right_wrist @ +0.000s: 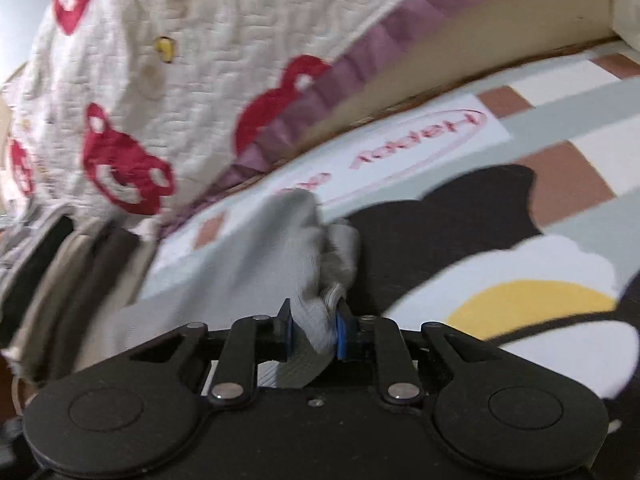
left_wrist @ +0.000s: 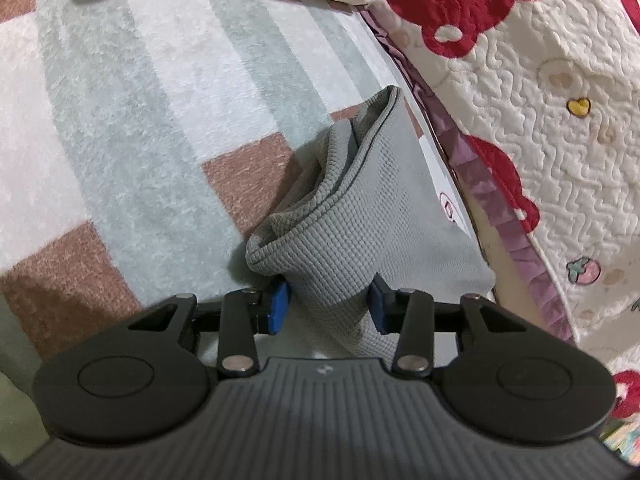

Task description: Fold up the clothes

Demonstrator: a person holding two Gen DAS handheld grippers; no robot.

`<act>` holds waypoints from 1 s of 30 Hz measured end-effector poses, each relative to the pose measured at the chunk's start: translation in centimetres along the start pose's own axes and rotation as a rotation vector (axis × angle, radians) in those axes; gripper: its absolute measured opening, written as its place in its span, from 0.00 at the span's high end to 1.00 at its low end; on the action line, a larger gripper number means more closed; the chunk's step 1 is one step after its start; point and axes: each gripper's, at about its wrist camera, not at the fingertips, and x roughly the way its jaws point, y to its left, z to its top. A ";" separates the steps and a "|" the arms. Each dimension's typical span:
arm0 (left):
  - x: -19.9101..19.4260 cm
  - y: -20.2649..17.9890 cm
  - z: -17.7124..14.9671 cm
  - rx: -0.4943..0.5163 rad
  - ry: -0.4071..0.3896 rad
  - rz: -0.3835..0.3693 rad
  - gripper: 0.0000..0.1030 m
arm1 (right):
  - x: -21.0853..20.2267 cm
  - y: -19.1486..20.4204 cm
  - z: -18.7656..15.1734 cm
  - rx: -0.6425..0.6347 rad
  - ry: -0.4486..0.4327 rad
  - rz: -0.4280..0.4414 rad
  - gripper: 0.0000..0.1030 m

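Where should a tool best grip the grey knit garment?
Grip the grey knit garment at its bunched end, coming in low from the near side, as the left tool does: there its layers stack together over the checked rug.

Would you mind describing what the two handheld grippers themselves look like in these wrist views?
Both look alike. The left gripper has a ribbed dark grey body, two round black discs at its sides, black linkage arms joined by silver pins, and blue pads on its fingers. The right gripper shows the same black discs, silver-pinned links and blue pads, though its body looks smoother. No cables, hands or sleeves are visible.
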 end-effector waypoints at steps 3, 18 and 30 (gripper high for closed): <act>-0.2 0.1 0.0 0.007 0.002 0.001 0.61 | -0.3 -2.3 1.2 0.007 -0.047 -0.149 0.98; -4.6 4.7 4.5 -0.023 -0.129 -0.049 0.47 | -2.3 -5.1 -0.1 0.150 0.278 0.084 0.52; 1.1 0.5 2.7 0.153 0.003 -0.079 0.37 | 0.3 -2.2 -1.7 0.170 0.200 0.142 0.33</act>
